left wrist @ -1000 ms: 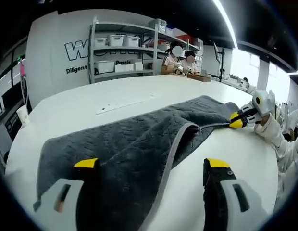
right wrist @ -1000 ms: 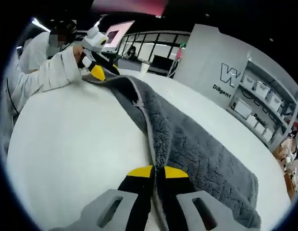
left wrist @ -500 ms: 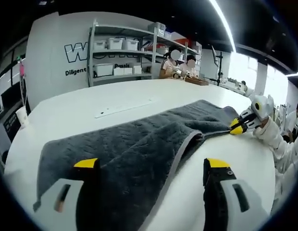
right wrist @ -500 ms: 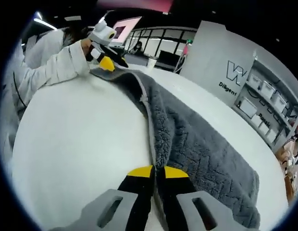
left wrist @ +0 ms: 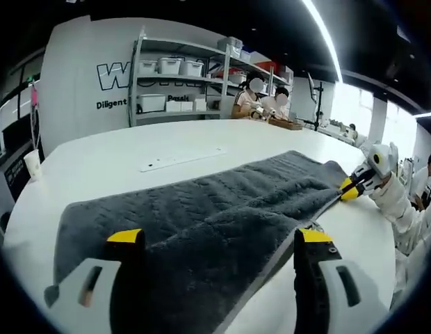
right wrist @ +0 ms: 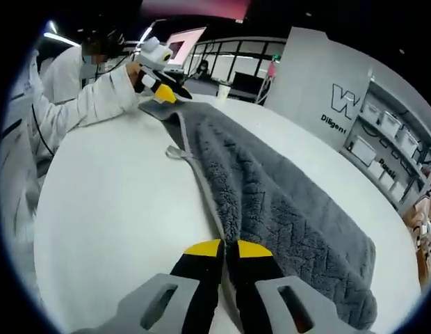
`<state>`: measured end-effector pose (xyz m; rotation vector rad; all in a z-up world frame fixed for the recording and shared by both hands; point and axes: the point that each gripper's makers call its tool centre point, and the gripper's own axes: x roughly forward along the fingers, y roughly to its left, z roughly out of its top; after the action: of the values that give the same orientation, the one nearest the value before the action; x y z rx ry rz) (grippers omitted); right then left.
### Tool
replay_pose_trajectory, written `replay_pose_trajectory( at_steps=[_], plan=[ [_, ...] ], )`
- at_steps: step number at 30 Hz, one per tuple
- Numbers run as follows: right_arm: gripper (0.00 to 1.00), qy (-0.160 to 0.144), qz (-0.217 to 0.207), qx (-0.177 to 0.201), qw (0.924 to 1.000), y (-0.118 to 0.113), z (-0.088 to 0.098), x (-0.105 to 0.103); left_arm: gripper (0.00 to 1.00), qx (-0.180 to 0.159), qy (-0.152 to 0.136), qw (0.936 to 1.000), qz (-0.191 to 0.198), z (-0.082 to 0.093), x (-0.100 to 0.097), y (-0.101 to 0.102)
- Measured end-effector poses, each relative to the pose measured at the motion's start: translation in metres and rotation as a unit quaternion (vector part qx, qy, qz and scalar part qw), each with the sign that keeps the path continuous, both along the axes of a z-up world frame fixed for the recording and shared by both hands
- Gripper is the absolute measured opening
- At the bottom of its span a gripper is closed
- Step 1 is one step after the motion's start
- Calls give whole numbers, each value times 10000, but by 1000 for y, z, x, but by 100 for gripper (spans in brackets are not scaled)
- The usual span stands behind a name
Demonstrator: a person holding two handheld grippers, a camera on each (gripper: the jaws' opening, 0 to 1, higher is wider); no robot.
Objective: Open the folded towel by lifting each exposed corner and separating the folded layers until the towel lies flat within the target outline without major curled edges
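Note:
A dark grey fleecy towel (left wrist: 201, 209) with a light grey hem lies lengthwise on the white table (left wrist: 132, 149). My left gripper (left wrist: 220, 236) stands open at one short end, its yellow-tipped jaws wide apart with the towel's end between them. At the far corner the right gripper (left wrist: 349, 189) pinches the hem. In the right gripper view the towel (right wrist: 285, 202) runs away from me, and my right gripper (right wrist: 228, 248) is shut on its pale hem. The left gripper (right wrist: 160, 94) sits at the far end, held by a white-sleeved arm.
A small hem loop (right wrist: 175, 152) lies on the table beside the towel's long edge. A white strip (left wrist: 181, 158) lies behind the towel. A cup (left wrist: 33, 164) stands at the far left edge. Shelves (left wrist: 174, 76) with white bins and seated people (left wrist: 261, 97) are beyond.
The turned-over layer along the towel's long side has been drawn outward, so the raised fold is gone and the towel lies wider. The right gripper has moved outward with the hem.

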<state>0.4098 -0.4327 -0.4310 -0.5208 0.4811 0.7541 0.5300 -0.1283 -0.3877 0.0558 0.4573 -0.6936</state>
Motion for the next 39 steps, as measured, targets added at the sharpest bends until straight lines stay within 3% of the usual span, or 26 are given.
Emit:
replay_pose_trajectory(
  at_steps=[14,22,39],
  plan=[
    [0,229,136,-140,9995,-6,-6,-23,87,-33,-31,10000,-7,2,-2,0],
    [0,503,116,48,9987,-12,-7,-35,87,-20,1,10000,-9,0,-1,0],
    [0,560,402,-382,9969,-13,-11,-58,86,45,42,10000,-4,-3,-1,1]
  ],
)
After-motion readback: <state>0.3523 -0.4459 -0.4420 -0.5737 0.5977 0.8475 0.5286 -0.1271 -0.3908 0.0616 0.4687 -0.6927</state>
